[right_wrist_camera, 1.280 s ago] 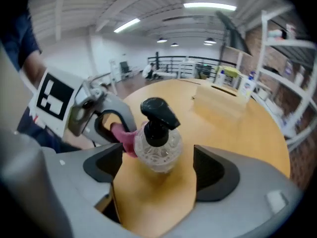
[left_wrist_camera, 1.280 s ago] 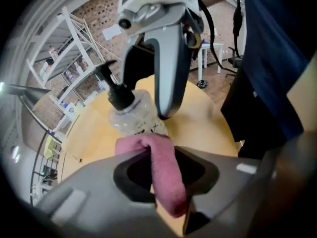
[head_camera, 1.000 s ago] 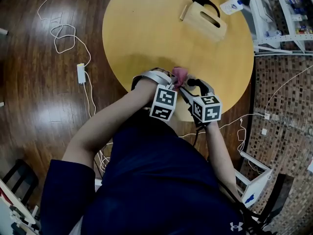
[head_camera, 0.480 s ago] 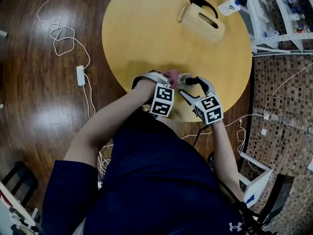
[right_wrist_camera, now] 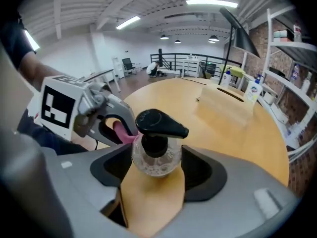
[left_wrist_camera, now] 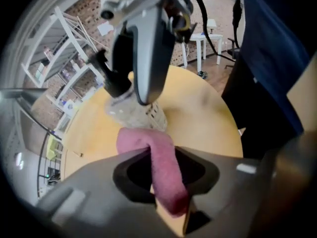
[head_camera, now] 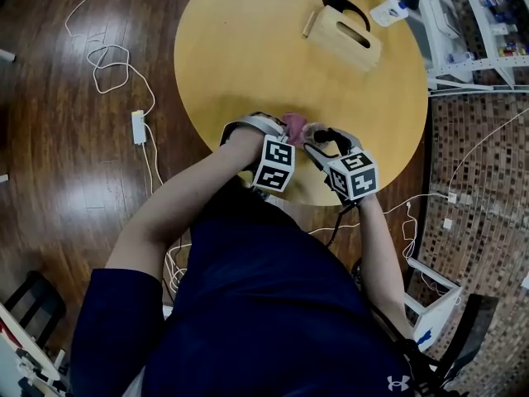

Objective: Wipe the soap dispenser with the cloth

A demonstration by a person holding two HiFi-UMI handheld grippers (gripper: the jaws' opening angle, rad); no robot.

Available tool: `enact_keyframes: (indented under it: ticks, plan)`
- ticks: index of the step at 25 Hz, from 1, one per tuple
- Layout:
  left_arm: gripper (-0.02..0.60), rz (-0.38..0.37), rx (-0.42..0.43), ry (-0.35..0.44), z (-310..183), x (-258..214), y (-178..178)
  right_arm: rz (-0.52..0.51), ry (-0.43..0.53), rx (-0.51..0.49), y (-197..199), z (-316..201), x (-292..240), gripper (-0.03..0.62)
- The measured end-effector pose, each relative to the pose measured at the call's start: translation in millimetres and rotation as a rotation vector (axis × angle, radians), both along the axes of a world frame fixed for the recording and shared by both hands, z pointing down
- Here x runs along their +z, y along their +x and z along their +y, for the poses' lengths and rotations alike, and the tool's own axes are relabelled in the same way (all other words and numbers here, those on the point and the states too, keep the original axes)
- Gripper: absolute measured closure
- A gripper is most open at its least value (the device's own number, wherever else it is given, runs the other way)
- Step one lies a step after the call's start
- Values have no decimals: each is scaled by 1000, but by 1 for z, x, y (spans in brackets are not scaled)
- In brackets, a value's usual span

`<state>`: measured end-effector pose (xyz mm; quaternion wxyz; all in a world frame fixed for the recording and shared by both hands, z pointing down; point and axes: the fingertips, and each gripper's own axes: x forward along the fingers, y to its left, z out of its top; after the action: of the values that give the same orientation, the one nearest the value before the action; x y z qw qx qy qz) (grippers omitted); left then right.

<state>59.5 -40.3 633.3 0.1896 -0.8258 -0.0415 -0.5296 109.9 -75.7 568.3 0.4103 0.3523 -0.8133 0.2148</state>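
left gripper (left_wrist_camera: 164, 157) pinches the fuzzy pink cloth (left_wrist_camera: 143, 139), tip touching the upright clear glass soap dispenser (right_wrist_camera: 156, 155) dead ahead; right gripper (right_wrist_camera: 157, 170) jaws have just been closing, hugging its sides

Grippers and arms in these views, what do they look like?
Both the left gripper and right gripper are grey with black-lined jaws. Each carries a white cube of black square markers. The top is navy and short-sleeved.

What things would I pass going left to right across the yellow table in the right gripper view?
Pink cloth → clear round soap dispenser with black pump → pale wooden block → white bottle with blue label.
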Motion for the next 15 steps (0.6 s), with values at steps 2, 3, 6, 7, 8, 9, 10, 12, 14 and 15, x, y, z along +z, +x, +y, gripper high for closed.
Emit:
enact_keyframes:
  ticks: [2,3,6,7,8,9,10,12,14,15]
  plan:
    - [472,-58,6,-48,2,23,-2,7,-9,-94,-3,0,1,278]
    - [472,-67,5,-62,2,28,0,6,-10,-138,-4,0,2,278]
    - [472,-36,-4,-52,3,17,10,11,20,-175,1,-4,2,258]
    - [472,-8,-9,-40,5,5,13,9,35,-134,5,-4,-1,220]
    - [472,27,-16,-30,6,-10,16,-11,40,-67,9,-3,-4,212]
    - [472,64,-25,-19,5,-25,18,-58,32,23,10,-2,-9,212]
    - [472,96,-34,-7,4,-39,19,-122,12,120,9,0,-14,212]
    - [472,121,-39,25,1,-55,20,-227,-29,282,4,1,-19,207]
    - [472,99,-26,60,-2,-53,19,-215,-32,355,3,-1,-14,206]
    - [472,81,-19,69,-4,-47,18,-166,-22,355,5,-3,-10,208]
